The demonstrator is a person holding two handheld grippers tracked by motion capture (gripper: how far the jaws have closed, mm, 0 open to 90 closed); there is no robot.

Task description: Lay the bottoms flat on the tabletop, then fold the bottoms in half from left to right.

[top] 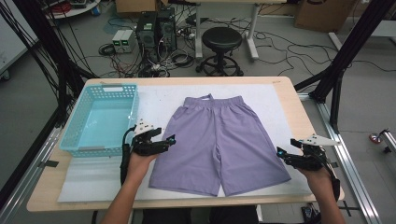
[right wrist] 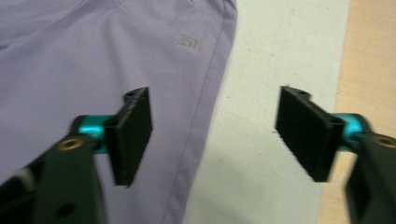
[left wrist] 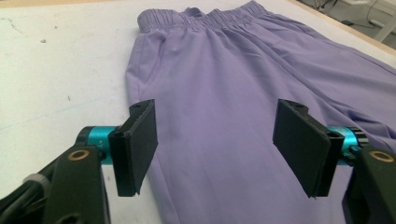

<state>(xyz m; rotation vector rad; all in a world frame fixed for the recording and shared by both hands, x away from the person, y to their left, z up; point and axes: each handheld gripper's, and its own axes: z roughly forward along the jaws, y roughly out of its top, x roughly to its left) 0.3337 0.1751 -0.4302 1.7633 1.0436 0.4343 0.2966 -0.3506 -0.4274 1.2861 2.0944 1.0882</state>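
- At the far left of the worktop (top: pixel 289 93) I see an empty light-blue plastic basket with slotted walls (top: pixel 70 135), well apart from the cloth and not yet used.
- My left tongs (top: pixel 169 139) hover at the left side seam of the lilac shorts with an elastic waistband (top: pixel 219 140); in the left gripper view the jaws stand wide apart over the cloth (left wrist: pixel 224 93) with nothing pinched.
- The shorts lie flat and spread in the middle of the white mat (top: pixel 159 100), waistband away from me, both legs toward my side. I judge the smoothing done; folding, and perhaps moving them to the basket, is left.
- My right tongs (top: pixel 282 154) sit just off the right leg's outer edge, jaws apart and empty; the right gripper view shows the seam (right wrist: pixel 210 93) between the pads, one over cloth, one over mat.
- Room: bare mat between basket and shorts gives the left hand space. On the right the mat edge and worktop edge are near, so that hand has less margin.
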